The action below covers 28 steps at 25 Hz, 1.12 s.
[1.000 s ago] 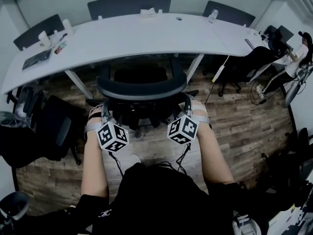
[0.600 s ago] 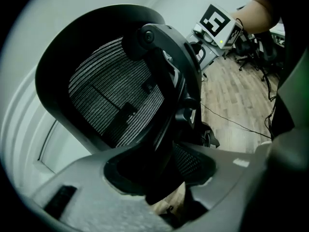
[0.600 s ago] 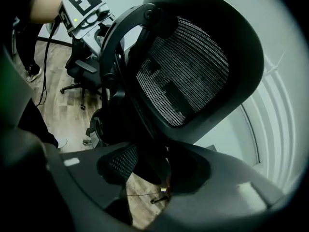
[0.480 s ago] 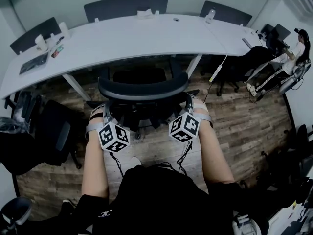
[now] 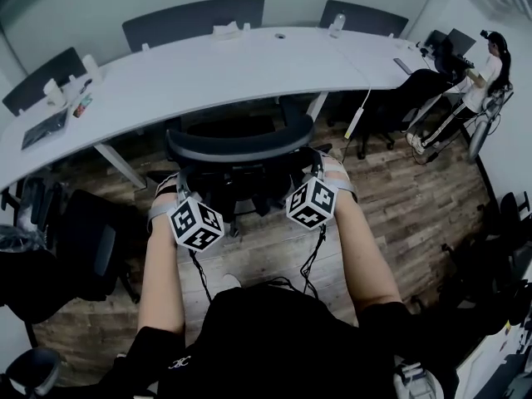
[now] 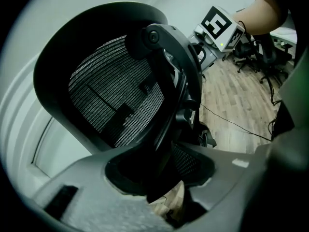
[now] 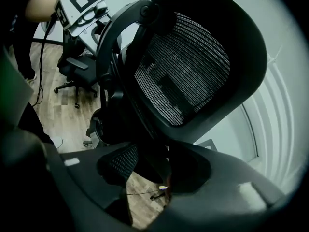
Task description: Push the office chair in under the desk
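Observation:
The black mesh office chair (image 5: 241, 150) stands in front of me with its seat at the edge of the long white desk (image 5: 208, 69). My left gripper (image 5: 170, 191) is at the backrest's left edge and my right gripper (image 5: 326, 173) at its right edge. In the left gripper view the backrest (image 6: 116, 95) has its frame running down between the left gripper's (image 6: 159, 178) jaws, which are closing. The right gripper view shows the backrest (image 7: 183, 76) with its frame between the right gripper's (image 7: 154, 173) wide-standing jaws. I cannot make out the pads pressing on either side.
Another black chair (image 5: 91, 231) stands close on the left. Two chairs (image 5: 193, 19) (image 5: 364, 17) sit behind the desk, and one more (image 5: 399, 106) at its right. A person (image 5: 482, 73) sits far right. A slanted desk leg (image 5: 116, 163) and a floor cable (image 5: 312, 260) are nearby.
The head view has swung a little, so the desk and far chairs sit further left in it. Both grippers stay at the backrest's two edges, and the chair has barely shifted.

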Available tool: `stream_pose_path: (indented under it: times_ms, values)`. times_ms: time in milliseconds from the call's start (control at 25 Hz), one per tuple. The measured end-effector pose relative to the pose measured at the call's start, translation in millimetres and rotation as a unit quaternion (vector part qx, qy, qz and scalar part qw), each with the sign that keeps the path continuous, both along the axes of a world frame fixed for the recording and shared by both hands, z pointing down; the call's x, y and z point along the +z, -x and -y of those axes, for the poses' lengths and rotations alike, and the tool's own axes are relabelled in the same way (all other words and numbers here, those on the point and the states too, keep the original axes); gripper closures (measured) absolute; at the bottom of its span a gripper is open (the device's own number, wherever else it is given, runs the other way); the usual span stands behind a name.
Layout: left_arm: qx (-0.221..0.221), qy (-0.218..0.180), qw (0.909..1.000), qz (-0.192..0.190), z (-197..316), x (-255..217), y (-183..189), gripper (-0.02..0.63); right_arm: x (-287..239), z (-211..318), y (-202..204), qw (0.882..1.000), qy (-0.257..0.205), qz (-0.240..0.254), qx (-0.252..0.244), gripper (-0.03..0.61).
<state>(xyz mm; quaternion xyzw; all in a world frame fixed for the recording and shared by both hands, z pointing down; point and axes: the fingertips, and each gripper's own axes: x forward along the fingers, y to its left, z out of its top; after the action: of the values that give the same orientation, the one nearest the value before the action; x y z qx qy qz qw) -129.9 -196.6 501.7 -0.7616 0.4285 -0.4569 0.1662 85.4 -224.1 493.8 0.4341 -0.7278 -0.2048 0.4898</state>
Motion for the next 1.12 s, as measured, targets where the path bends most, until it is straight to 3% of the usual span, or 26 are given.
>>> stream_pose_path:
  times_ms: [320, 1120]
  values:
    - [0.012, 0.011, 0.9999, -0.003, 14.4, -3.9, -3.8, 0.457, -1.3, 17.6, -2.9, 1.0, 0.016, 0.001, 0.007, 0.379]
    - [0.041, 0.005, 0.9991, -0.014, 47.3, -5.5, -7.1, 0.471, -1.7, 57.8, -5.7, 0.997, -0.034, -0.004, 0.069, 0.39]
